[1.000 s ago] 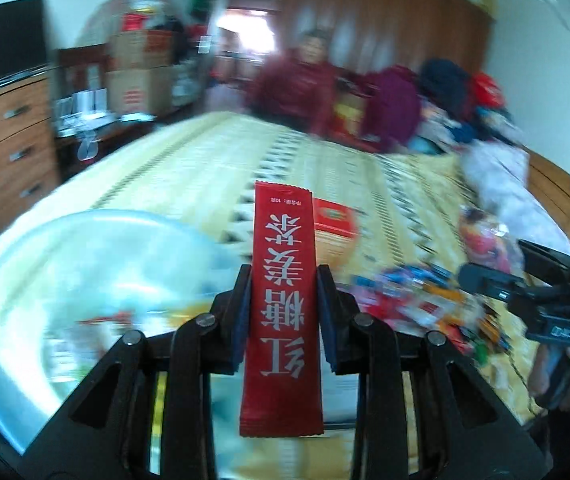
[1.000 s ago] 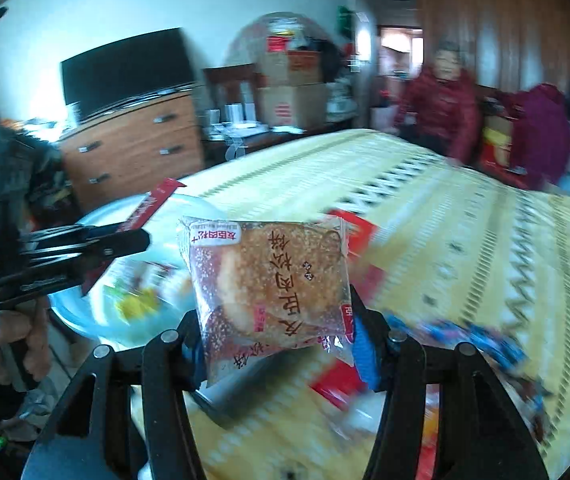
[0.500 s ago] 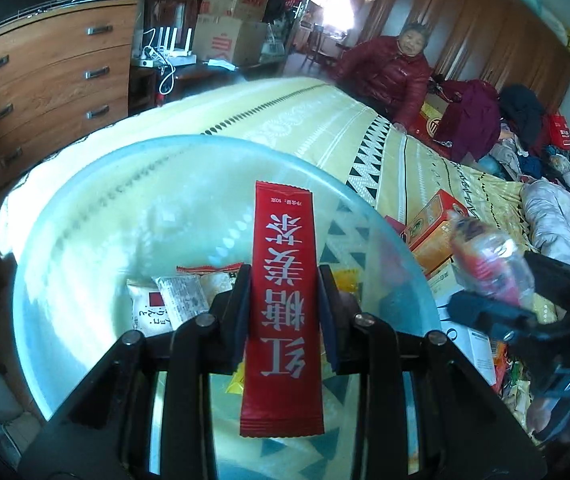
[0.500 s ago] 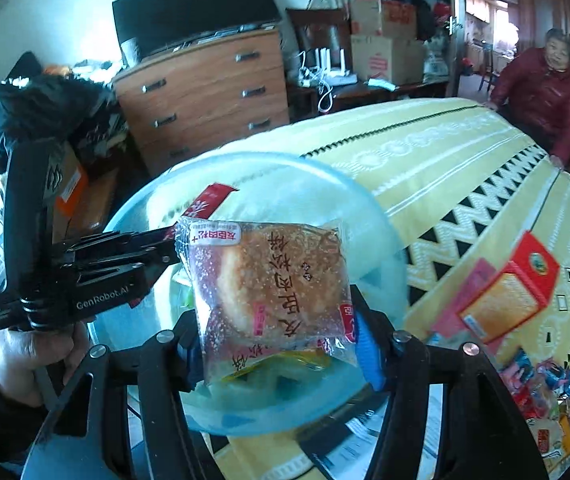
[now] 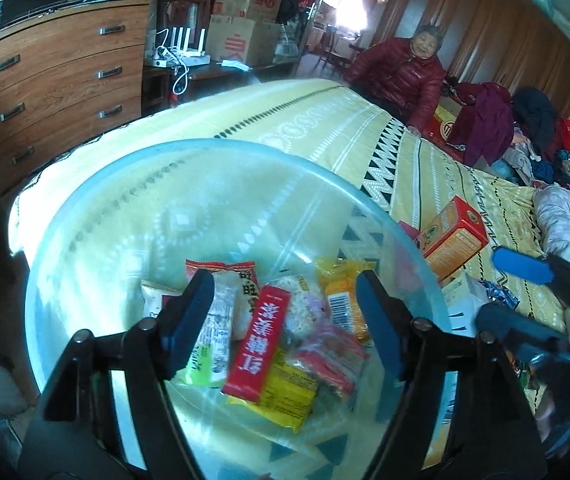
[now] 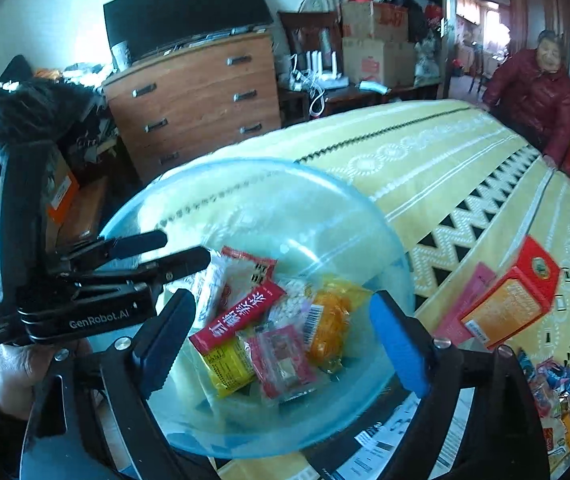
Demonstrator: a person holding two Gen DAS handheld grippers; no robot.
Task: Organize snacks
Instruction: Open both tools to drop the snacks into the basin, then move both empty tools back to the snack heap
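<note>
A clear blue plastic bowl (image 5: 205,145) (image 6: 245,165) stands on the bed's near corner and holds several snack packets. My left gripper (image 5: 283,322) (image 6: 173,250) hangs over it, jaws opening, with nothing pressed between them. The red stick packet (image 5: 259,344) (image 6: 237,316) lies loose on the pile in the bowl. My right gripper (image 6: 283,344) (image 5: 521,296) is over the bowl's near right side, jaws opening too, pads touching nothing. Below it a blurred clear-and-red packet (image 6: 281,356) (image 5: 327,358) sits on the pile beside an orange-yellow packet (image 6: 327,330).
An orange box (image 5: 455,236) (image 6: 513,300) lies on the yellow patterned bedcover (image 6: 425,152) right of the bowl. Loose sweets (image 6: 557,380) are heaped further right. Printed papers (image 6: 377,444) lie under the bowl. A person in a red jacket (image 5: 405,76) is behind the bed; a wooden dresser (image 5: 57,80) stands left.
Both grippers swung left over the bowl and opened. The red stick packet left the left jaws and the round cake packet left the right jaws; both now lie in the bowl.
</note>
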